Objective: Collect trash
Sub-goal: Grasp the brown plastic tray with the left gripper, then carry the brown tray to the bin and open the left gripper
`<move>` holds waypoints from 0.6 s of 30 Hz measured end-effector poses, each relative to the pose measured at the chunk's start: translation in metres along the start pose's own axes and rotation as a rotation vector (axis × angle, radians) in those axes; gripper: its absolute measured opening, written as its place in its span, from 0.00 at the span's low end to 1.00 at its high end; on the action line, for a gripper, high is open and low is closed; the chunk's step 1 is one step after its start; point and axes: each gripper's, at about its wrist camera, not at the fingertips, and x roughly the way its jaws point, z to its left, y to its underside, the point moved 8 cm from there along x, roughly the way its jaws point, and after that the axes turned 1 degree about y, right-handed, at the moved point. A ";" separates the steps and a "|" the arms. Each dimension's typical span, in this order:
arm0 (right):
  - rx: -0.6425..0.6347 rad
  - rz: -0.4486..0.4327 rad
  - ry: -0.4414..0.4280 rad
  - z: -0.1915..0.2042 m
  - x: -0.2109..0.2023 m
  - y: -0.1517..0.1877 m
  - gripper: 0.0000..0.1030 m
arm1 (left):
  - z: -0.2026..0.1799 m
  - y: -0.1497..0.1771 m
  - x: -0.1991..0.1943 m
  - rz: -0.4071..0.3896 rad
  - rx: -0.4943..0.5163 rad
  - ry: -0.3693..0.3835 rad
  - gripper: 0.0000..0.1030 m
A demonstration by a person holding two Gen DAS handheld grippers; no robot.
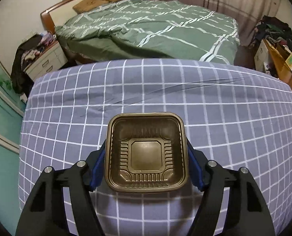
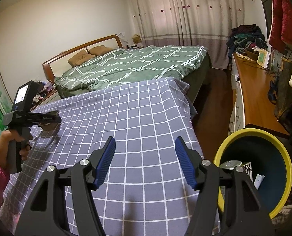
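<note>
left gripper [image 1: 146,153]: pads clamp brown tray [image 1: 146,155] sides, for binning | right gripper [image 2: 145,163]: jaws apart, empty | bin [image 2: 279,137] right of them

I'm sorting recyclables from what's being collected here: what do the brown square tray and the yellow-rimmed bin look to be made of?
Brown tray: looks like thin moulded plastic, glossy; the ribbed walls, the pressed square base and the sheen on its rolled rim suggest this. Held between the left gripper pads.

Bin: probably rigid plastic, with a smooth, even yellow rim and a dark, dull inside; painted metal can't be ruled out.
</note>
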 end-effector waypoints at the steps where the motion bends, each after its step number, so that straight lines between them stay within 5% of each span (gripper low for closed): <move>1: 0.001 -0.001 0.002 -0.001 0.000 0.000 0.58 | -0.004 0.000 -0.005 -0.007 0.008 0.006 0.67; 9: 0.022 -0.068 0.074 -0.028 -0.037 -0.004 0.58 | -0.078 0.016 -0.068 -0.064 0.138 0.139 0.67; 18: 0.065 -0.060 0.175 -0.096 -0.127 0.057 0.58 | -0.229 0.059 -0.135 -0.093 0.374 0.345 0.67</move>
